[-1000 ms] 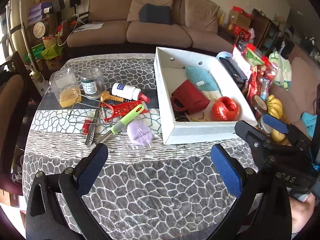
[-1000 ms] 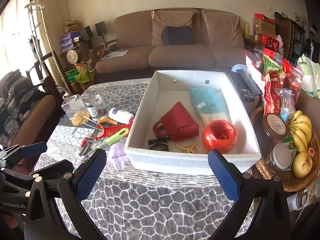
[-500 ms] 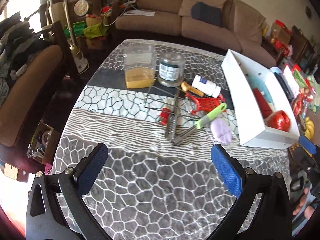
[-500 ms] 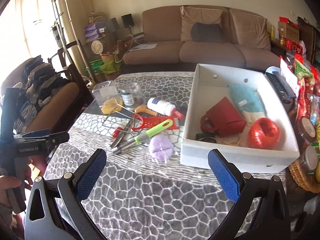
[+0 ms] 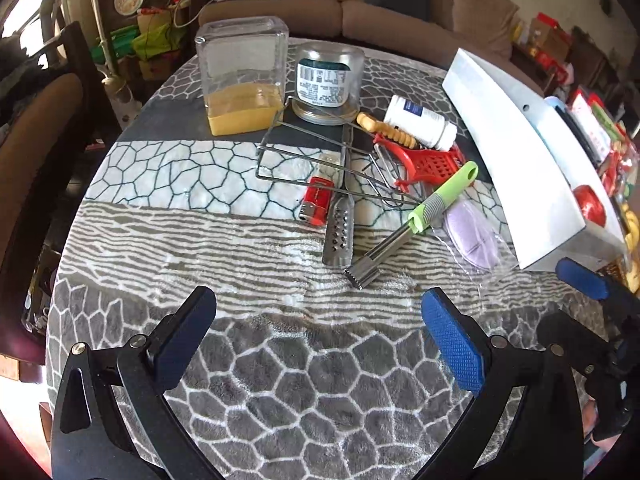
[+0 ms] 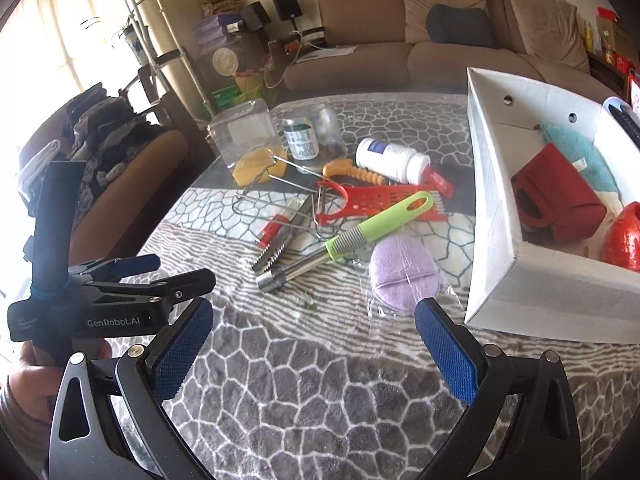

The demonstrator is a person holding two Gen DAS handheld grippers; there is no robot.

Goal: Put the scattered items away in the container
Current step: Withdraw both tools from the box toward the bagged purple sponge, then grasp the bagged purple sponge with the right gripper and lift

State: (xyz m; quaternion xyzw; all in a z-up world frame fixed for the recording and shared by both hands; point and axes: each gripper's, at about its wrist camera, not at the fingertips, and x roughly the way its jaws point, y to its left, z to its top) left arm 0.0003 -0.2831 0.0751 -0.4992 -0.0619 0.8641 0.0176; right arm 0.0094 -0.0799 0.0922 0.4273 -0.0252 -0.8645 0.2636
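Scattered kitchen tools, among them a green-handled steel corer (image 5: 430,216) and a round lilac pad (image 6: 404,276), lie on the patterned grey tabletop (image 5: 320,380) beside the white rectangular box (image 6: 532,280). Left claw (image 5: 320,344) and right claw (image 6: 312,344) hover spread wide, empty.

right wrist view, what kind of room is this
Most likely a lived-in home living room. A long brown sofa with cushions stands behind the table, which is covered with a patterned cloth, and speakers and stacked household clutter fill the corner by the bright window.
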